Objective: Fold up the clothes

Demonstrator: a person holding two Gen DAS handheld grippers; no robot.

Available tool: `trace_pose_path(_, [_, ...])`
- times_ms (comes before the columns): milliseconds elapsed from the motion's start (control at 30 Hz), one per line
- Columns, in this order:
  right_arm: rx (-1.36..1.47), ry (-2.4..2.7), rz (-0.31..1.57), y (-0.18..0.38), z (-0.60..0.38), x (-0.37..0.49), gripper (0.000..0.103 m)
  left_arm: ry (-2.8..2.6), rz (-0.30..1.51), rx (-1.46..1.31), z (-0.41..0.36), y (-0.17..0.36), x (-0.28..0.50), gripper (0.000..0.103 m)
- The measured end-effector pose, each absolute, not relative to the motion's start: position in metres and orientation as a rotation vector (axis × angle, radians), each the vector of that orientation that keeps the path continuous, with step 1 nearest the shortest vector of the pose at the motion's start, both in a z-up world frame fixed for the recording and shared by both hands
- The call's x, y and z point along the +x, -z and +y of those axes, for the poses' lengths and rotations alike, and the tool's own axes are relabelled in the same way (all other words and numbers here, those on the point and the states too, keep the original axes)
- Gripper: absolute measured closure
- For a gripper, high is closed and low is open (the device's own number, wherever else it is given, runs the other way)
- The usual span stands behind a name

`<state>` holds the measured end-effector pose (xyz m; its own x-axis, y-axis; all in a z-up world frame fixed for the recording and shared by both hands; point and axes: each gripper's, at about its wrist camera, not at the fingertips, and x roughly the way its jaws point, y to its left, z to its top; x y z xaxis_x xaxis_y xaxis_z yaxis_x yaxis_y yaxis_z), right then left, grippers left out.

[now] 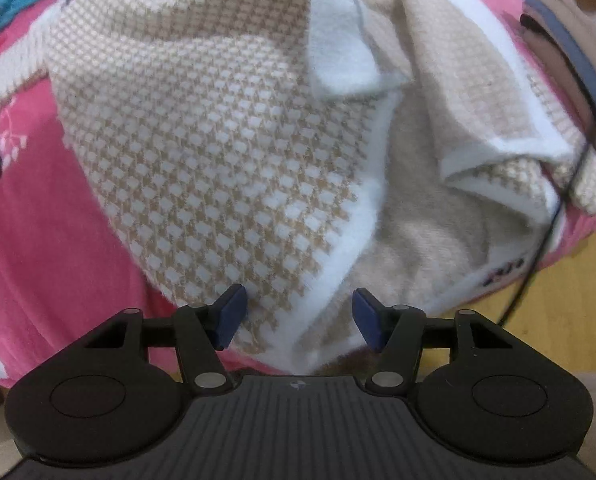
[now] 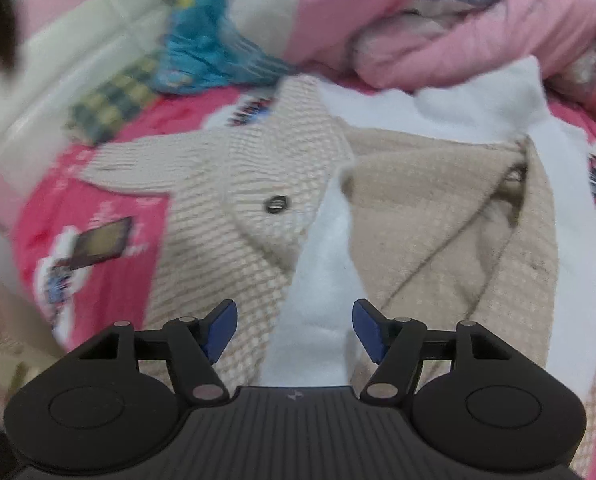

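Note:
A beige-and-white houndstooth knit jacket [image 1: 226, 152] with white fleece trim lies spread on a pink bedsheet [image 1: 50, 248]. Its lower corner and white edge [image 1: 338, 256] run down between the blue pads [image 1: 232, 316] of my left gripper [image 1: 300, 318], which is open just above the cloth. In the right wrist view the same jacket [image 2: 226, 232] shows a dark button [image 2: 276, 204] and an open front. A white trim strip [image 2: 322, 300] passes between the fingers of my right gripper [image 2: 294, 330]. It is open, and its pads stand clear of the strip.
A dark phone [image 2: 102, 242] lies on the sheet left of the jacket. A blue cloth [image 2: 206, 40], a checkered item [image 2: 110, 108] and a bunched pink quilt [image 2: 458, 40] sit beyond it. A black cable [image 1: 538, 260] hangs over the bed's right edge above yellow floor [image 1: 558, 312].

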<state>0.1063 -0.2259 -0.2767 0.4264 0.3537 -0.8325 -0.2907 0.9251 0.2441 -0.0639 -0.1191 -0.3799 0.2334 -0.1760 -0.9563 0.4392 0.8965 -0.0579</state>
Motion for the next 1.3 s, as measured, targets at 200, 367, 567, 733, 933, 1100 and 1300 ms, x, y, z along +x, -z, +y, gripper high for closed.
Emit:
trace_pose_path(200, [0.083,-0.317,1.108,0.297,-0.222,0.127,0.088,0.411,1.243,0.192,-0.112,0.381,-0.059,0.045])
trace_pose_path(367, [0.096,-0.273,1.037,0.28,-0.278,0.13,0.096,0.432,1.204,0.173,-0.101,0.377,-0.057,0.045])
trace_pose_path(567, [0.234,-0.202,1.134,0.295,-0.341,0.147,0.094,0.484,1.129,0.305,-0.112,0.382,-0.063,0.045])
trace_pose_path(733, [0.109,-0.327,1.046,0.275,-0.302,0.137,0.038,0.502,1.088,0.374,-0.123,0.384,-0.065,0.045])
trace_pose_path(933, [-0.214,-0.404,1.086,0.304,-0.221,0.14,0.035,0.506,1.042,0.41,-0.13,0.384,-0.067,0.045])
trace_pose_path(1100, [-0.184,-0.312,1.167,0.312,-0.243,0.144,0.091,0.509,1.004,0.405,-0.13,0.384,-0.071,0.045])
trace_pose_path(1300, [0.04,-0.211,1.178,0.302,-0.303,0.153,0.099,0.523,0.977,0.409,-0.127,0.39,-0.073,0.075])
